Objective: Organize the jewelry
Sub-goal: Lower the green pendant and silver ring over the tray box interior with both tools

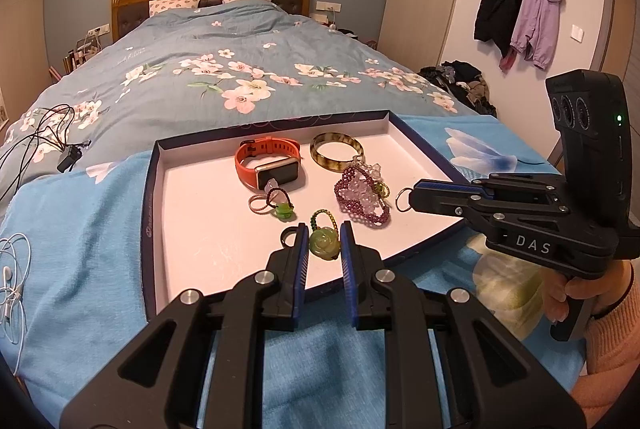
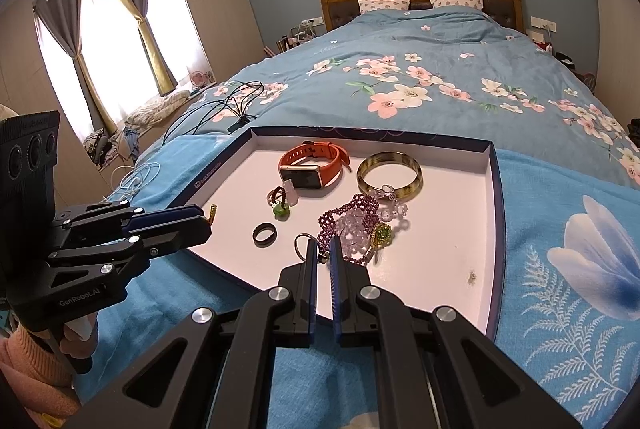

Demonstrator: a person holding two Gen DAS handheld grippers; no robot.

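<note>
A: What does the left wrist view show?

B: A shallow white-lined tray [image 1: 192,213] with a dark blue rim lies on a light blue floral cloth [image 1: 80,229] at the foot of a bed [image 1: 224,41]. The left gripper [image 1: 324,243] reaches over the tray's near edge, its jaws drawn in on a green carved rose pendant [image 1: 325,244] with a beaded loop. Just left of its left finger sits a black ring [image 1: 287,236]. Farther in lie an orange smartwatch [image 1: 272,163], a mottled bangle [image 1: 337,149], a small green charm on a cord [image 1: 282,209] and a purple beaded bracelet [image 1: 362,195]. The right gripper [image 1: 416,197] comes in from the right, jaws nearly together, with a metal key ring [image 1: 404,197] at its tip.

A: And the right wrist view?

B: The same tray [image 2: 494,197], seen from the other side. The right gripper [image 2: 325,253] has its jaws narrow at the near end of the purple beaded bracelet [image 2: 352,219]; whether they pinch anything cannot be told. The metal key ring [image 2: 305,243] lies just beside its left finger. The black ring [image 2: 264,232] lies apart on the tray floor, with the orange smartwatch [image 2: 314,163] and mottled bangle [image 2: 389,173] farther in. The left gripper [image 2: 206,219] enters from the left, jaws close together, a bit of beaded loop poking out at the tip
</note>
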